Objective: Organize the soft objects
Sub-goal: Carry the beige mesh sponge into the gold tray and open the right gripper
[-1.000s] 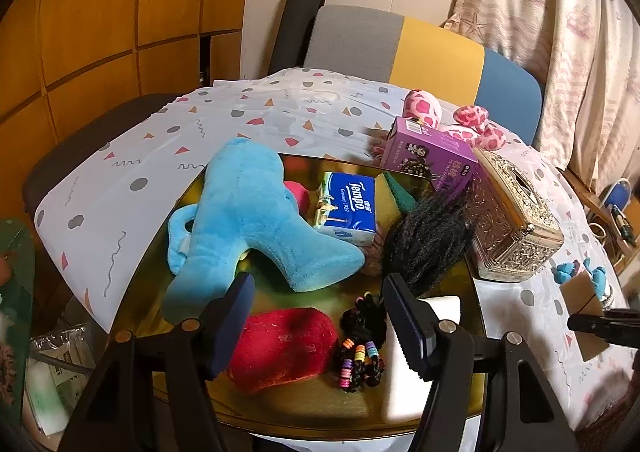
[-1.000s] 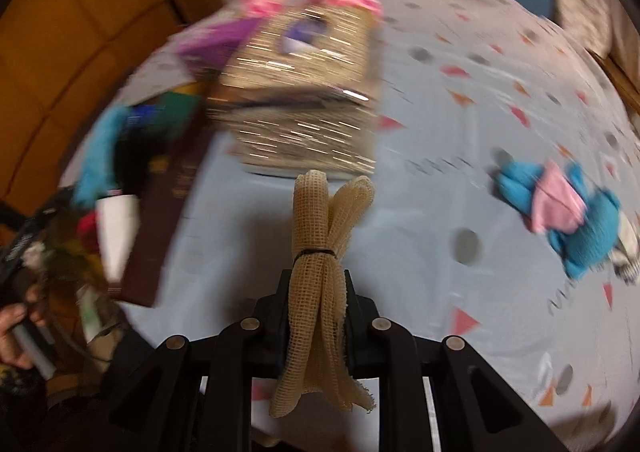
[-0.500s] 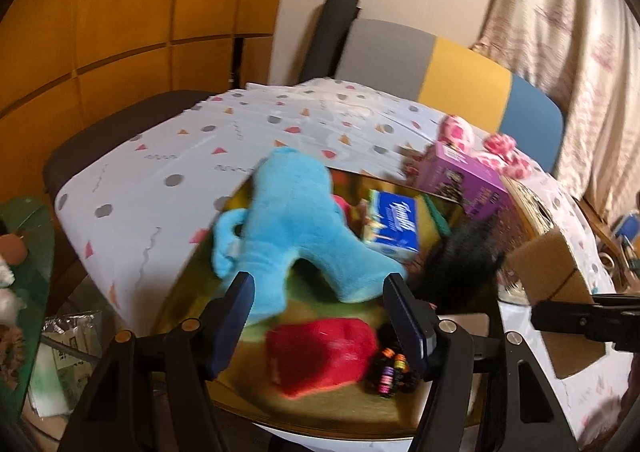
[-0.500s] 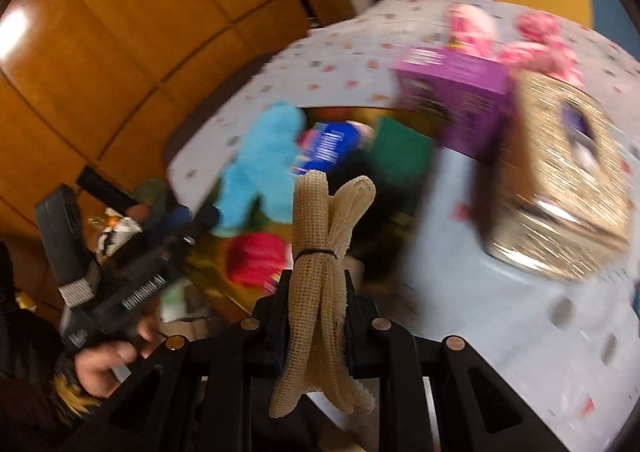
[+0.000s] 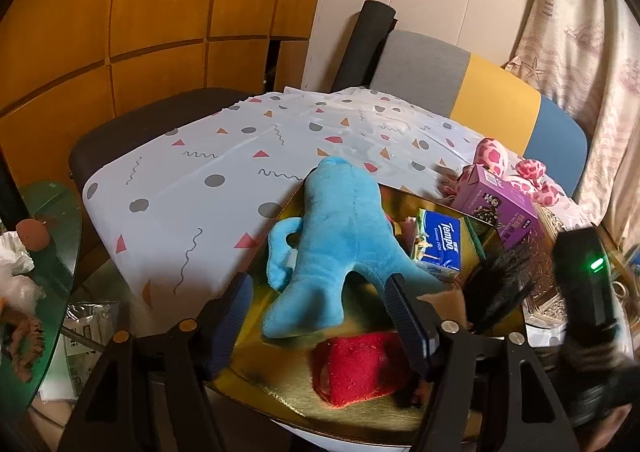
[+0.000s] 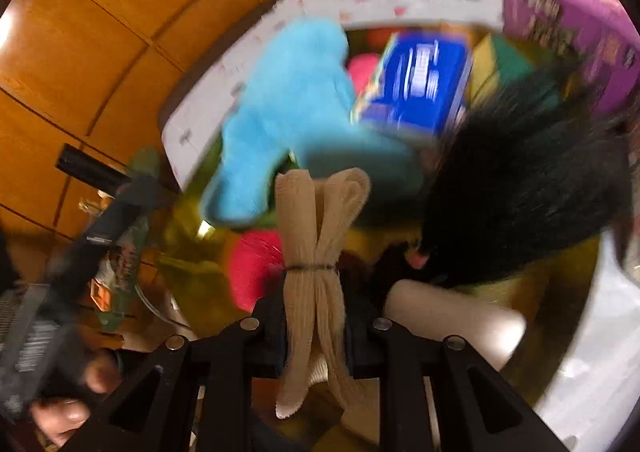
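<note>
A gold tray [image 5: 256, 400] at the table's near edge holds a blue plush toy [image 5: 340, 240], a red cloth [image 5: 360, 368], a Tempo tissue pack [image 5: 440, 242] and a black wig [image 5: 500, 284]. My left gripper [image 5: 320, 316] is open and empty above the tray's near side. My right gripper [image 6: 316, 316] is shut on a beige mesh bundle [image 6: 316, 252] tied with a dark band, held over the tray [image 6: 560, 292]. The same blue plush [image 6: 292, 111], wig [image 6: 520, 171] and tissue pack [image 6: 424, 87] show blurred below it.
A purple box [image 5: 504, 207], a pink spotted plush [image 5: 492, 155] and a glittery gold box [image 5: 548, 288] stand right of the tray. The patterned tablecloth [image 5: 224, 171] stretches left and back. A chair [image 5: 460, 75] is behind; a green side table [image 5: 44, 252] is at left.
My right gripper has swung left with the beige bundle, from over the tablecloth to above the gold tray. My left gripper drifted left and back a little, staying open.
</note>
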{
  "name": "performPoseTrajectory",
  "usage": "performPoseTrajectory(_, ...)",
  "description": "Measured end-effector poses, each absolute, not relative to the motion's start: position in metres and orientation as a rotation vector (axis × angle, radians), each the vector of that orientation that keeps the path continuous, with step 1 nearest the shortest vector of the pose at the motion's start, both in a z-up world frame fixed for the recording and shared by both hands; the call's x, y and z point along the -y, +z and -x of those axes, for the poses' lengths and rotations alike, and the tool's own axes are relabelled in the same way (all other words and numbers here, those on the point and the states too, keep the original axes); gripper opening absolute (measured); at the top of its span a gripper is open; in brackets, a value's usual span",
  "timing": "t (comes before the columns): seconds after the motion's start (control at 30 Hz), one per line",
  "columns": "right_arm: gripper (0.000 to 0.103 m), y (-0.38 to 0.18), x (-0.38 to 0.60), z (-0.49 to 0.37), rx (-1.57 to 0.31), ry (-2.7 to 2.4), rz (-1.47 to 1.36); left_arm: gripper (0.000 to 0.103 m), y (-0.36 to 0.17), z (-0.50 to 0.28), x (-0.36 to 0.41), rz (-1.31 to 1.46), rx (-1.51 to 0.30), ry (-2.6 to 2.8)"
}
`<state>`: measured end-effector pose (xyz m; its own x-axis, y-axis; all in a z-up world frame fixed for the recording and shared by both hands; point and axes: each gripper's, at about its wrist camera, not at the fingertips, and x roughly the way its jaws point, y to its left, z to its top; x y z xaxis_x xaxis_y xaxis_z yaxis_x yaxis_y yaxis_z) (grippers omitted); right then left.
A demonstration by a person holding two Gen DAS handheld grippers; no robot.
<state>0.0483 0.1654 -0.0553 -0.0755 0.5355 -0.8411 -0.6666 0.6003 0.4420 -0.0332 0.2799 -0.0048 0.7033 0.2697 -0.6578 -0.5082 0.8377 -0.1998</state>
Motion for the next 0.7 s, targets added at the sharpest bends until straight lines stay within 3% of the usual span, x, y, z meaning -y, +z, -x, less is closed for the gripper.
performPoseTrajectory(0.1,0.03,-0.051,-0.167,-0.044,-1.274,1.011,0.127,0.072,-0.004,0.034,-0.279,0.384,-0.661,0.445)
performPoseTrajectory(0.17,0.048,-0.046,-0.166,-0.043,-1.279,1.027,0.118,0.072,-0.003,0.034,-0.278,0.382,-0.662,0.441)
performPoseTrajectory(0.33,0.069,-0.02,-0.141,-0.039,-1.201,1.03,0.077,0.074,0.004,0.035,-0.27,0.367,-0.644,0.424)
performPoseTrajectory(0.7,0.069,0.022,-0.03,-0.054,-1.034,0.871,-0.041,0.074,0.026,0.024,-0.232,0.302,-0.623,0.314)
